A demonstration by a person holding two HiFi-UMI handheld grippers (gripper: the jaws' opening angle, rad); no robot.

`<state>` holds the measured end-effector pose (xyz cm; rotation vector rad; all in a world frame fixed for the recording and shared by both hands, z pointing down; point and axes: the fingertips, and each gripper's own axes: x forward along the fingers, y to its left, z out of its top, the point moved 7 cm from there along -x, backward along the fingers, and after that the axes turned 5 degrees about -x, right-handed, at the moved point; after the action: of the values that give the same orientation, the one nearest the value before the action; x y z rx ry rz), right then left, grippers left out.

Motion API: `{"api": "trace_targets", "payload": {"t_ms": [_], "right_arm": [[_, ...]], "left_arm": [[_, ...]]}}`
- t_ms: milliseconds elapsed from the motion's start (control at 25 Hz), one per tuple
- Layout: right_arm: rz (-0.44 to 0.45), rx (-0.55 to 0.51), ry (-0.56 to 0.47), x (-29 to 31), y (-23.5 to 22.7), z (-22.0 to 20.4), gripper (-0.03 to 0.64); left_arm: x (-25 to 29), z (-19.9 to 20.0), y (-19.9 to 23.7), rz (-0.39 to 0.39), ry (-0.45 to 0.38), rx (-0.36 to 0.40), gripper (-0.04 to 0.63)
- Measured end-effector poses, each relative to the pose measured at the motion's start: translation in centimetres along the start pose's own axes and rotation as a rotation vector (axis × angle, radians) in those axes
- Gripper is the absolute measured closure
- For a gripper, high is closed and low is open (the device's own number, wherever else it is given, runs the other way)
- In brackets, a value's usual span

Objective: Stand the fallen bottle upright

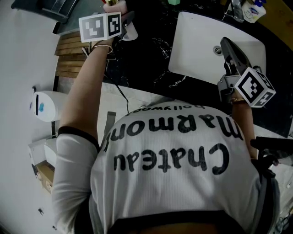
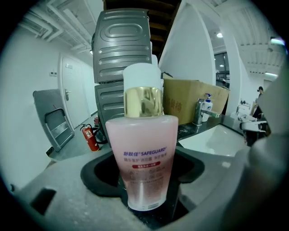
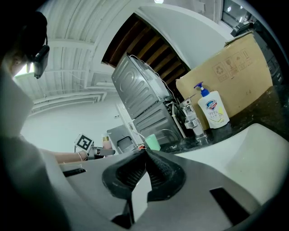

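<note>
A pink bottle (image 2: 144, 153) with a gold collar and a white cap stands upright between the jaws of my left gripper (image 2: 145, 200), which is shut on its lower body. In the head view the left gripper (image 1: 120, 20) is at the far edge of the black counter (image 1: 146, 55), and only the bottle's top (image 1: 111, 5) shows above the marker cube. The right gripper view shows the bottle (image 3: 106, 143) small and far off to the left. My right gripper (image 3: 142, 153) is shut with nothing in it. It hovers over the white sink (image 1: 201, 45).
A faucet (image 3: 192, 119), a white pump soap bottle (image 3: 213, 110) and a cardboard box (image 3: 230, 72) stand behind the sink. A green cup (image 3: 152, 142) sits on the counter. Stacked grey machines (image 2: 122, 45) rise behind the bottle. A fire extinguisher (image 2: 91, 137) stands on the floor.
</note>
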<state>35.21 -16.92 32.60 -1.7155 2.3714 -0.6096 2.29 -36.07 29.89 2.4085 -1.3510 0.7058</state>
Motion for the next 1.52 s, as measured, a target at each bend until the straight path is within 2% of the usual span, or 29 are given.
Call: {"api": "trace_targets", "payload": {"t_ms": [840,1280,1520], "right_arm": [[0.024,-0.023,0.014,0.3,-0.1,-0.5,0.607],[0.029,-0.067,0.012,-1.2,4.4,0.1,0.607],[-0.022,-0.069,-0.001,-1.7,6.0,0.0,0.607]], "left_arm": [[-0.5,-1.5,0.2,0.030,-0.051,-0.051,0.268],[-2.9,-1.9,0.5,-0.002,-0.104,-0.032,0.268],[-2.6,-1.9,0.6,-0.043,-0.136,-0.021,0.268]]}}
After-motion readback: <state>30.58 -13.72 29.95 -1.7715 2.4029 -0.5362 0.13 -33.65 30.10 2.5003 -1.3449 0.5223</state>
